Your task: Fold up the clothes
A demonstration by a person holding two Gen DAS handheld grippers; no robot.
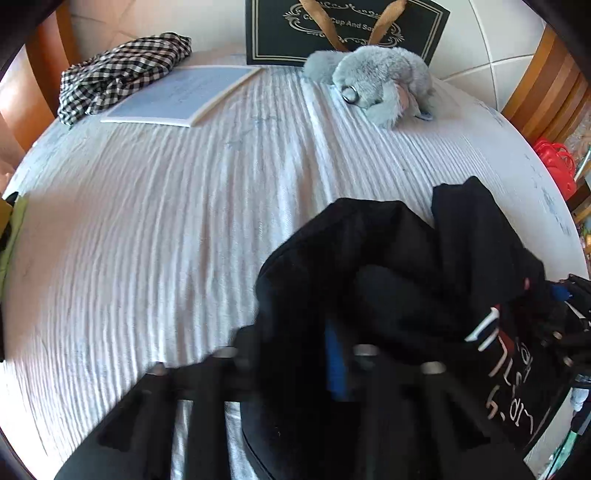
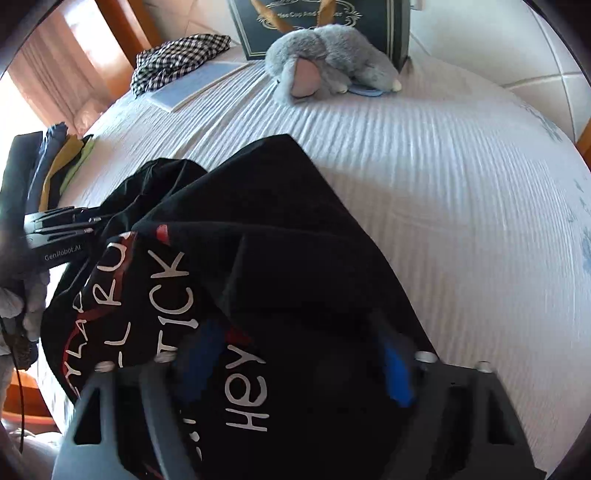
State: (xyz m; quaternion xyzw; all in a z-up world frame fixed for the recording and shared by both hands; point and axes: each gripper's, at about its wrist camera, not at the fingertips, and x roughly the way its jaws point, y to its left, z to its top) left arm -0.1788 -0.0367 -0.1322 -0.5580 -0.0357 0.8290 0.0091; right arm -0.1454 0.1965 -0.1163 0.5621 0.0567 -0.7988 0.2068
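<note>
1. Black T-shirt: bunched up, crumpled, not flat; white lettering ("HEY", "TICK") plus red line print on it.
2. Pos: near edge of bed, draped over both cams' fingers; part raised in a peak, rest sagging in folds.
3. Left wrist view: same shirt, print twisted to the right side, partly blurred.

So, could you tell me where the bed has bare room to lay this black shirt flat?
The white bedspread is bare through its middle, between the black shirt and the far items. The far edge is crowded: checkered cloth, booklet, plush toy, gift bag. Folded clothes occupy the left edge.
</note>
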